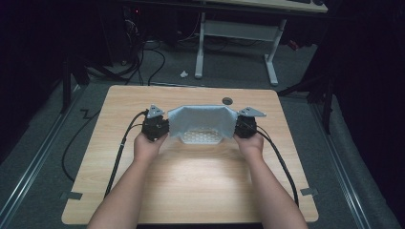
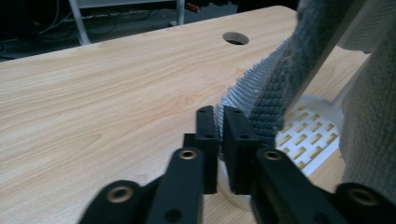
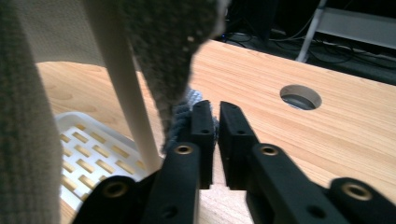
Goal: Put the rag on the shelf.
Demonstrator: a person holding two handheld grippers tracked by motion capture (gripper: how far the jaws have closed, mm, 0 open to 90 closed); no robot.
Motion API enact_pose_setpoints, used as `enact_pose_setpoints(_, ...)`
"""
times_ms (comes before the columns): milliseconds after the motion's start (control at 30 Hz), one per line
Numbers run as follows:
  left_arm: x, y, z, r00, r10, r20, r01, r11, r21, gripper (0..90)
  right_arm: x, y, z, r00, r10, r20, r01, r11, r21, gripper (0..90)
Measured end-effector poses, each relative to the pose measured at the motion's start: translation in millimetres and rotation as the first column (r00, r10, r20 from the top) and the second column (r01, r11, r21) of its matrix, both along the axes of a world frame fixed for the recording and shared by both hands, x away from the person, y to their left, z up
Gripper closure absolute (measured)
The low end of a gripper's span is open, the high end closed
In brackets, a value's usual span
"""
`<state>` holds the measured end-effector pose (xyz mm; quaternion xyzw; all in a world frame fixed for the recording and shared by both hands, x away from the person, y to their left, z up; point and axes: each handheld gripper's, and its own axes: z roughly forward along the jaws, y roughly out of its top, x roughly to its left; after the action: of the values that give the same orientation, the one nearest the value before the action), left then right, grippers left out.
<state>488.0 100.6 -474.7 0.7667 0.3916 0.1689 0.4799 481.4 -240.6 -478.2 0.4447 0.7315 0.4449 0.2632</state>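
Observation:
A grey towel (image 1: 200, 117) hangs over a white slotted rack (image 1: 201, 136) in the middle of the wooden table (image 1: 191, 186). My left gripper (image 1: 167, 126) is at the towel's left end and my right gripper (image 1: 238, 126) at its right end, each held in a hand. In the left gripper view the jaws of the left gripper (image 2: 219, 113) stand a narrow gap apart, with the towel's (image 2: 275, 88) ribbed edge just behind them and the rack (image 2: 310, 133) below. In the right gripper view the right gripper (image 3: 215, 106) also shows a slim gap, with the towel's (image 3: 168, 42) corner beside its left jaw, above the rack (image 3: 88, 149).
A round cable hole (image 1: 227, 100) lies in the table just behind the towel. Black cables (image 1: 119, 152) trail from both grippers toward the near edge. Beyond the table stand a white desk frame (image 1: 200, 43) and floor cables. The room is dark around the table.

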Motion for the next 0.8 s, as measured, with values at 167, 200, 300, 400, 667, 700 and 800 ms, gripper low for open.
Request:
enact_pose_setpoints(167, -2.7, 7.4, 3.0, 0.9993, 0.036, 0.011, -0.036, 0.9993, -0.006, 67.5, -2.5, -10.9, 4.5, 0.9993, -0.035, 0.011, 0.035, 0.999, 0.017, 78.3)
enact_pose_setpoints(200, -3.3, 8.9, 3.9, 0.9991, 0.042, 0.011, -0.042, 0.9991, -0.008, 66.3, -3.0, -14.5, 6.5, 0.9991, -0.041, 0.013, 0.041, 0.999, 0.017, 77.0)
enact_pose_setpoints(300, -5.3, 15.3, 7.7, 0.9976, 0.065, 0.024, -0.065, 0.9977, -0.018, 64.0, -4.8, -21.2, 12.5, 0.9986, -0.049, 0.018, 0.048, 0.998, 0.027, 76.4)
enact_pose_setpoints(400, -6.5, 22.0, 12.7, 0.9959, 0.085, 0.032, -0.084, 0.9956, -0.042, 62.4, -6.9, -25.1, 20.3, 0.9981, -0.049, 0.039, 0.048, 0.999, 0.027, 76.0)
enact_pose_setpoints(667, -9.4, 35.9, 23.6, 0.9923, 0.112, 0.054, -0.108, 0.9924, -0.058, 60.2, -10.3, -30.0, 31.4, 0.9957, -0.061, 0.069, 0.059, 0.998, 0.034, 74.2)
enact_pose_setpoints(700, -9.5, 37.2, 24.2, 0.992, 0.114, 0.055, -0.111, 0.9922, -0.057, 59.9, -10.7, -30.9, 32.0, 0.996, -0.059, 0.067, 0.057, 0.998, 0.034, 73.9)
enact_pose_setpoints(800, -10.7, 42.8, 25.6, 0.9904, 0.125, 0.059, -0.121, 0.9907, -0.062, 59.1, -11.7, -32.8, 33.2, 0.9956, -0.061, 0.072, 0.059, 0.998, 0.026, 72.9)
